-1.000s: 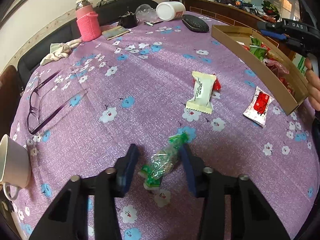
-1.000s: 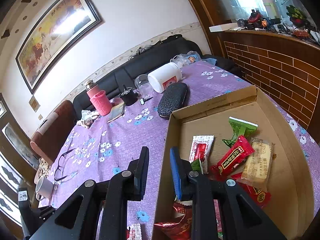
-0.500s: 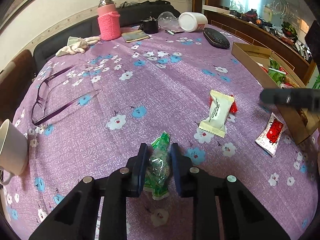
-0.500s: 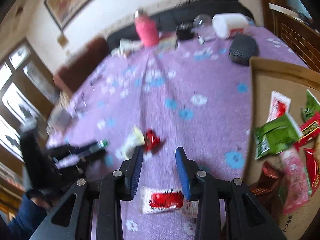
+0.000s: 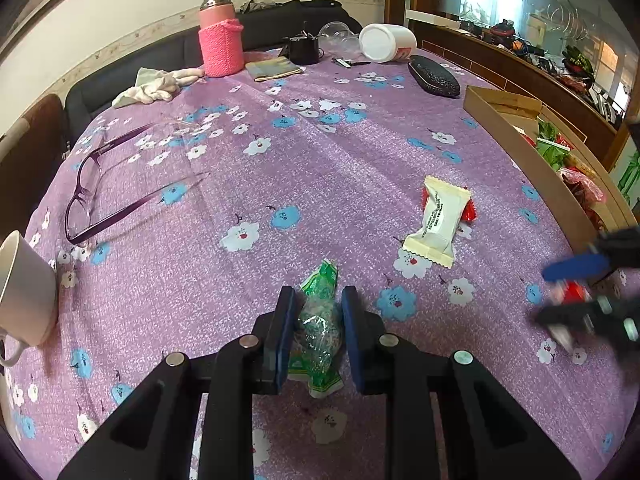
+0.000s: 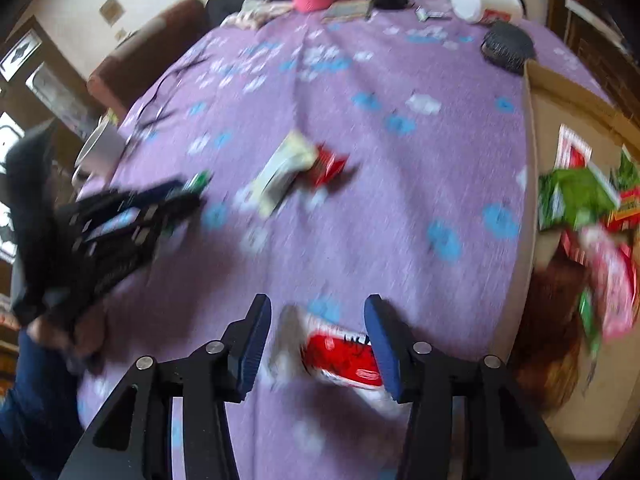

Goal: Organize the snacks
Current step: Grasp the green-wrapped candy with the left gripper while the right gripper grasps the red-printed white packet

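**Inspector:** Left wrist view first. The purple flowered tablecloth (image 5: 320,168) has broad bare room through its middle. Spectacles (image 5: 104,188) and a white mug (image 5: 24,288) sit toward the left edge; the cardboard box (image 5: 520,148) runs along the right edge, snacks inside it.

**Clerk:** And the claws?

**Inspector:** The left gripper (image 5: 318,320) is clamped on a green wrapped candy (image 5: 318,320); both blue pads press its sides, and the wrapper's ends stick out in front and behind. The candy lies low over the cloth; whether it still touches I cannot tell. The right gripper (image 6: 318,340) has its jaws opening, roughly half spread, with a red and white packet (image 6: 340,356) lying on the cloth between them. The right pad is at the packet's end; the left pad stands clear. No firm grip shows.

**Clerk:** Other loose snacks?

**Inspector:** A cream packet (image 5: 438,220) overlapping a red one (image 5: 470,212), between the two grippers, near the box wall.

**Clerk:** Anything unclear?

**Inspector:** The right wrist view is motion-blurred; box contents read only as green and red wrappers. The mug is cut off by the frame. In the left view the right gripper is a smear at the right edge.
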Available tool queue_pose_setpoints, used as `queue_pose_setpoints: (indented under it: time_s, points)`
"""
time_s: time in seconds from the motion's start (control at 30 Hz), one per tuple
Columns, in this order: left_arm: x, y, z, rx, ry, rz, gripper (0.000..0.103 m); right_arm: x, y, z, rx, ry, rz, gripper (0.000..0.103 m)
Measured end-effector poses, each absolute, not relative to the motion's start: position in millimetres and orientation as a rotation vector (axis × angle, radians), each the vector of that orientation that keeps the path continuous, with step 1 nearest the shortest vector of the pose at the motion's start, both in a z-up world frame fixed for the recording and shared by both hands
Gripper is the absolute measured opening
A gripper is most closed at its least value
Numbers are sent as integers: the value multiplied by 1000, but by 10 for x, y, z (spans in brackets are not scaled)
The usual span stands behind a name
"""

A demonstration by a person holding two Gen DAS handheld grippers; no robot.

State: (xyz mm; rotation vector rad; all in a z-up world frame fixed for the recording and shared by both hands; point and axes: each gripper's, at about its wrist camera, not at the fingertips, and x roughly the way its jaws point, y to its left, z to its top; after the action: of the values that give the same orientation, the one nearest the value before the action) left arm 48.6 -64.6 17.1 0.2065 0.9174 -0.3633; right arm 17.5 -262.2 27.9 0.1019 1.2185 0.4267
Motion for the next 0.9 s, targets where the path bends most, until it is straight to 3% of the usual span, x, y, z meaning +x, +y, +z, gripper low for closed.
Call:
queue_pose_setpoints:
  time_s: [0.17,0.57,0.9]
  points:
    - [471,-656,176,206,925,-368,23,-76,-2584,350,22,1186,435,53]
    - [480,-636,186,198,934,-365,23,-425,-3023,459,245,1227,364,53]
    - [465,-623,188,184,945,-368,23,-132,-2636,290,136,1207,252,52]
